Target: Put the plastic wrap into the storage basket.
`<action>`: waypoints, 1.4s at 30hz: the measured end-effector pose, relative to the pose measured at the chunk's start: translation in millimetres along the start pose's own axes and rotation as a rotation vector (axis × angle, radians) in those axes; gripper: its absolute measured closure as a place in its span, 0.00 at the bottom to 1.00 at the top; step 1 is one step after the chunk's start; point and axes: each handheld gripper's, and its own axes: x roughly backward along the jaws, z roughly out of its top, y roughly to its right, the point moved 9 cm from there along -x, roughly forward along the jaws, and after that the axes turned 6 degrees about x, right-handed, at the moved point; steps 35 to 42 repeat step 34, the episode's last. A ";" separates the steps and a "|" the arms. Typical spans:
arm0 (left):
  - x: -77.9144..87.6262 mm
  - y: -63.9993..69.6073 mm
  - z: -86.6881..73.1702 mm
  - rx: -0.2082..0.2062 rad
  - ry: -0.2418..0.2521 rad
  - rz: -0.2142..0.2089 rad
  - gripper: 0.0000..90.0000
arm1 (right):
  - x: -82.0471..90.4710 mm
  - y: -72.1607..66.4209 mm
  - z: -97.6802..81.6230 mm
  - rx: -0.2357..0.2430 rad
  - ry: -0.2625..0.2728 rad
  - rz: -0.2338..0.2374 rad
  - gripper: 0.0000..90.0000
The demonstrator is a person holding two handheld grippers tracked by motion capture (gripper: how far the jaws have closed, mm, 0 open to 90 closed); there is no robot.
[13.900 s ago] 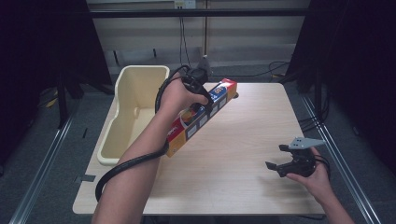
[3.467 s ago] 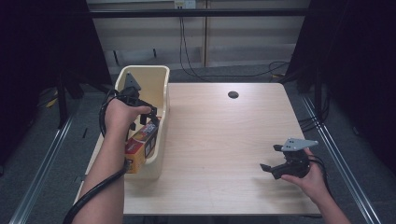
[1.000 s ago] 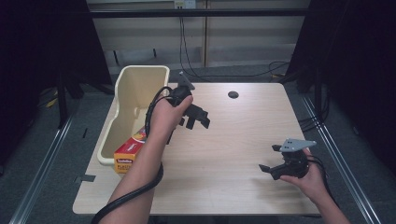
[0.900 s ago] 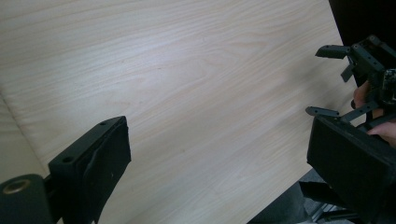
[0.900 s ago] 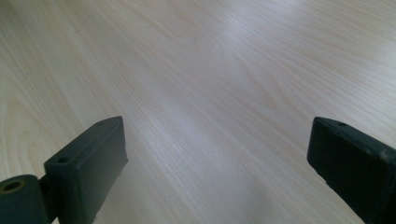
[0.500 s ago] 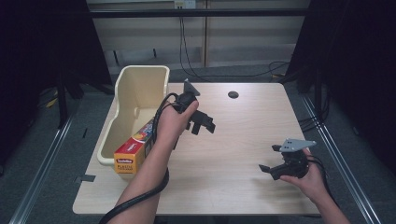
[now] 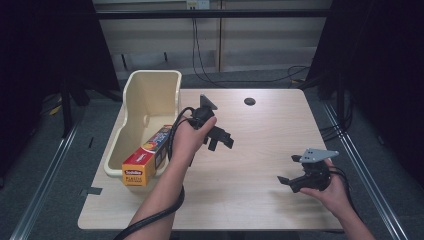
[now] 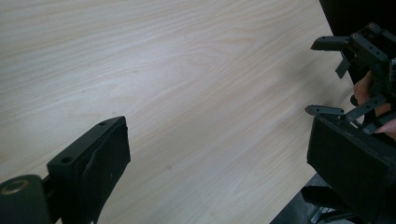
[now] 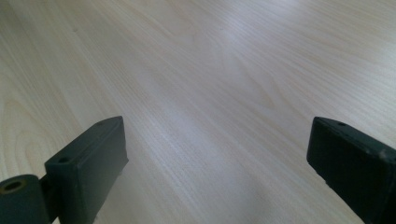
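The plastic-wrap box (image 7: 146, 162), a long carton with a yellow and red end panel, lies lengthwise in the cream bin (image 7: 150, 92) at the table's nine o'clock side. Its near end pokes out over the bin's low front lip, toward seven o'clock, and its far end is hidden behind the person's left wrist. The bin stands at the left edge of the wooden table (image 7: 260, 200), its tall back wall toward twelve o'clock.

The left gripper (image 7: 221, 141) hangs above the tabletop just to the three o'clock side of the bin, clear of the box and holding nothing. In the left gripper view its jaws stand wide apart with bare wood grain between them. The same view catches the right gripper (image 8: 336, 74) farther off at about two o'clock, with fingertips (image 8: 385, 129) of the hand that carries it.

In the high view the right gripper (image 7: 290, 170) sits low over the table at about four o'clock, well apart from the left one and from the bin. Its jaws are spread too, and the right gripper view shows plain tabletop between them. A small dark round hole (image 7: 249, 101) marks the table toward twelve o'clock. A black cable (image 7: 155, 220) trails from the left gripper along the forearm and off the near edge.
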 end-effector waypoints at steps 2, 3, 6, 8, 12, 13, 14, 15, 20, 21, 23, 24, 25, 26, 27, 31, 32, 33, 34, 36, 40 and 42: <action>-2.8 -2.3 -2.1 0.000 0.003 -0.001 0.06 | -0.2 -0.2 0.3 0.000 0.002 0.002 0.05; -4.1 -3.1 -2.7 0.004 0.006 0.006 0.06 | -0.3 0.4 0.3 0.004 0.001 -0.006 0.05; -7.9 -5.8 -5.9 -0.004 -0.004 0.000 0.06 | -0.6 -0.1 -0.2 0.006 -0.003 0.001 0.05; -10.5 -6.8 -7.8 -0.008 -0.005 -0.003 0.06 | -0.7 0.0 -0.4 0.006 -0.005 0.000 0.05; -14.9 -8.3 -10.0 -0.006 0.005 0.001 0.07 | -0.8 0.4 -0.3 0.005 -0.005 -0.001 0.05; -16.5 -8.2 -10.7 -0.008 0.006 -0.003 0.06 | -0.9 0.6 -0.4 0.005 -0.005 -0.004 0.05; -17.8 -8.5 -11.2 -0.013 0.009 -0.002 0.06 | -0.9 0.7 -0.3 0.004 -0.005 -0.005 0.05; -18.5 -8.4 -11.8 -0.018 0.005 -0.001 0.06 | -0.9 0.6 -0.1 0.003 -0.003 -0.005 0.06; -24.6 -8.2 -15.0 -0.035 0.007 -0.002 0.06 | -1.1 0.4 -0.3 0.007 -0.005 -0.003 0.06; -27.8 -10.4 -17.3 -0.040 0.002 0.001 0.06 | -1.2 0.6 -0.2 0.005 -0.004 -0.005 0.06; -31.7 -11.0 -19.0 -0.036 0.011 -0.009 0.06 | -1.3 1.0 -0.2 0.008 -0.005 -0.006 0.06; -33.7 -12.4 -20.7 -0.042 0.005 -0.009 0.06 | -1.5 0.9 -0.2 0.008 -0.004 -0.005 0.06; -34.6 -13.6 -21.8 -0.051 0.002 -0.007 0.07 | -1.9 1.0 0.0 0.007 -0.003 -0.005 0.06; -36.2 -14.8 -22.9 -0.045 0.004 -0.002 0.06 | -2.0 0.9 -0.1 0.004 -0.004 -0.004 0.06; -38.3 -15.5 -24.3 -0.045 0.007 -0.004 0.06 | -2.2 1.0 -0.4 0.008 -0.007 -0.003 0.06; -43.9 -19.7 -28.8 -0.055 0.016 0.000 0.06 | -2.9 0.9 -0.8 0.007 -0.011 -0.007 0.06; -45.3 -20.3 -29.7 -0.054 0.017 -0.005 0.06 | -3.1 1.1 -1.1 0.007 -0.014 -0.011 0.06; -46.3 -20.2 -29.8 -0.054 0.024 -0.009 0.06 | -3.6 1.1 -1.3 0.008 -0.014 -0.008 0.06; -46.4 -21.3 -30.6 -0.065 0.022 -0.007 0.06 | -3.8 1.3 -1.3 0.008 -0.015 -0.008 0.06; -46.4 -21.3 -30.6 -0.065 0.022 -0.007 0.06 | -3.8 1.3 -1.3 0.008 -0.015 -0.008 0.06; -46.4 -21.3 -30.6 -0.065 0.022 -0.007 0.06 | -3.8 1.3 -1.3 0.008 -0.015 -0.008 0.06; -46.4 -21.3 -30.6 -0.065 0.022 -0.007 0.06 | -3.8 1.3 -1.3 0.008 -0.015 -0.008 0.06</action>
